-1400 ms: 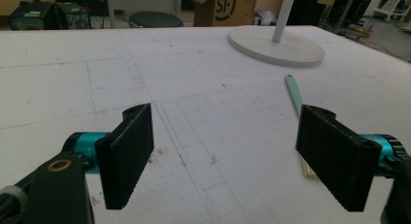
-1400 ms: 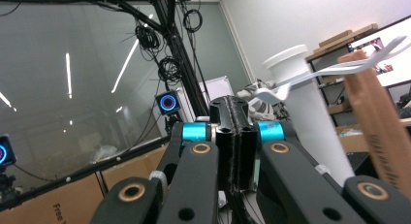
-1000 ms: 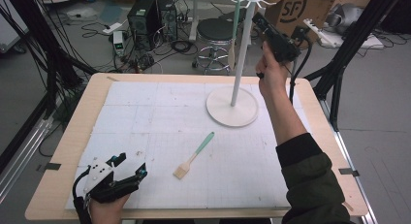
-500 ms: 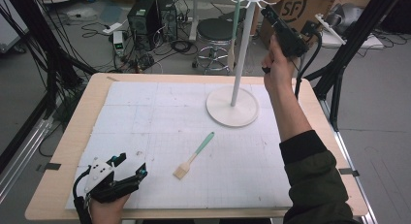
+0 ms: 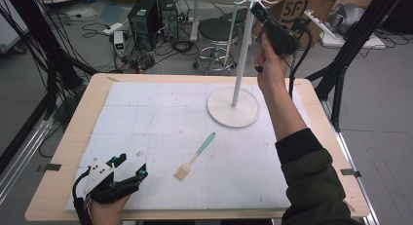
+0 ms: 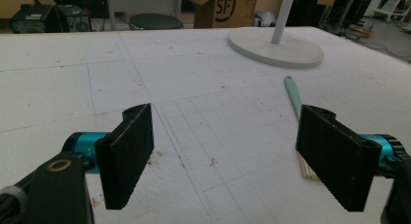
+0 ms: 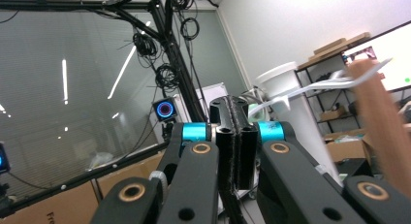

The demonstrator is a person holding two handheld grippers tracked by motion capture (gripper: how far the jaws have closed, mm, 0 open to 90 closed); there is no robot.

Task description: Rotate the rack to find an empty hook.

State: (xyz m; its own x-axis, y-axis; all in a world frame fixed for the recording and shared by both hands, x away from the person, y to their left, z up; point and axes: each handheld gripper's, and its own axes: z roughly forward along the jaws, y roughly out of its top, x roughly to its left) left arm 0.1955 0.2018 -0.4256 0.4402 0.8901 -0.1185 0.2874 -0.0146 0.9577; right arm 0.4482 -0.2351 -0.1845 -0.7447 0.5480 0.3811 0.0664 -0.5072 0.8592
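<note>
A white hook stand [image 5: 242,54] rises from a round base [image 5: 233,108] at the back right of the white mat. My right gripper [image 5: 257,8] is held high beside the stand's top, jaws pressed together with nothing between them. In the right gripper view the shut right gripper [image 7: 234,107] points up, with the stand's white hooks [image 7: 310,90] and a blurred wooden handle [image 7: 378,117] close on the right. A brush with a green handle [image 5: 195,157] lies mid-mat. My left gripper [image 5: 130,165] rests at the front left, open; from the left gripper [image 6: 225,136] the brush [image 6: 292,93] lies ahead to the right.
A slim utensil [image 5: 231,30] hangs from a hook on the stand's left side. The wooden table edge [image 5: 73,137] frames the mat. Beyond the table are a stool [image 5: 219,30], computer boxes [image 5: 146,15], cables and a cardboard box [image 5: 292,6].
My right gripper has crept a little higher beside the stand's top, still shut. The left gripper and the brush have stayed put.
</note>
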